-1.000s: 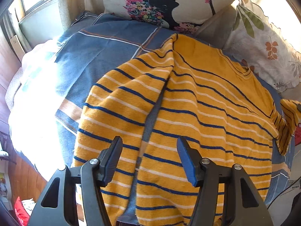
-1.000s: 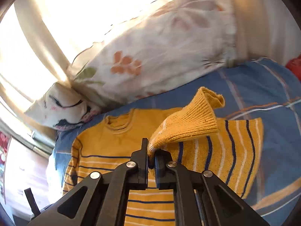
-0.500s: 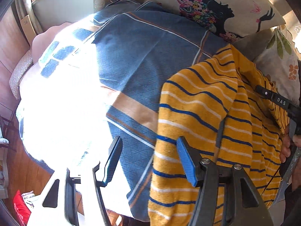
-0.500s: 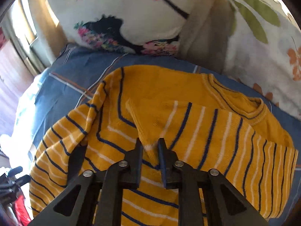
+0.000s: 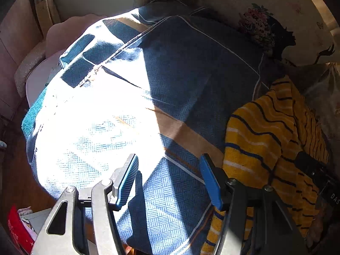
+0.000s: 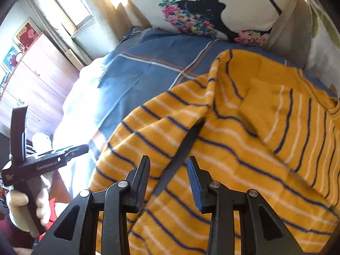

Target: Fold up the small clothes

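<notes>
A yellow sweater with blue and white stripes (image 6: 244, 140) lies on the blue bedspread (image 6: 148, 74). Both its sleeves are folded in over the body, the right sleeve (image 6: 282, 110) across the chest. My right gripper (image 6: 169, 170) is open and empty just above the sweater's lower middle. My left gripper (image 5: 169, 178) is open and empty over the bedspread (image 5: 180, 68), left of the sweater (image 5: 261, 144). The left gripper also shows at the left edge of the right wrist view (image 6: 82, 147).
Two printed pillows (image 6: 212, 6) lean at the head of the bed behind the sweater. A bright sun patch (image 5: 91, 123) covers the bedspread's left part. A wooden cabinet (image 6: 36, 85) and a window stand to the left. The bed's left edge drops to the floor.
My right gripper has opened and let go of the right sleeve, which now lies folded on the chest. My left gripper has swung further left, off the sweater, over the bedspread.
</notes>
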Demonstrator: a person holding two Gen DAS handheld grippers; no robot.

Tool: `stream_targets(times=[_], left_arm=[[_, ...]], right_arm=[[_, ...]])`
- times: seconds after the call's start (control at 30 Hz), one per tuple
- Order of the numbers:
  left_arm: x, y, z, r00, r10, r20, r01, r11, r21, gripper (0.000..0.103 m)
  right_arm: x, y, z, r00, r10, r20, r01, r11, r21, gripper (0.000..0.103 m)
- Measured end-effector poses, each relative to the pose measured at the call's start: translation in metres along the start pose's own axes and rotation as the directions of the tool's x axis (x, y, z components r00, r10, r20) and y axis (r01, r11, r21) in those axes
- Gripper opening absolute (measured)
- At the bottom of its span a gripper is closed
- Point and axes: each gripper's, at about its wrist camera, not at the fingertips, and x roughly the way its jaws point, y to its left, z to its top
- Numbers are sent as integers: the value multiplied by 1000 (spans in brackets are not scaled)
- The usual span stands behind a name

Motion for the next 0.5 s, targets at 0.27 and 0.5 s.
stream_targets(times=[0.27, 0.5], left_arm=[[-5, 27, -2, 1000, 14, 6, -14, 999, -45, 59], [-8, 26, -17, 1000, 13, -10, -13, 999, -37, 59]], right_arm=[[28, 46, -62, 971, 120, -207, -131, 991, -40, 39], [44, 68, -77, 965, 129, -227, -144, 988, -54, 45]])
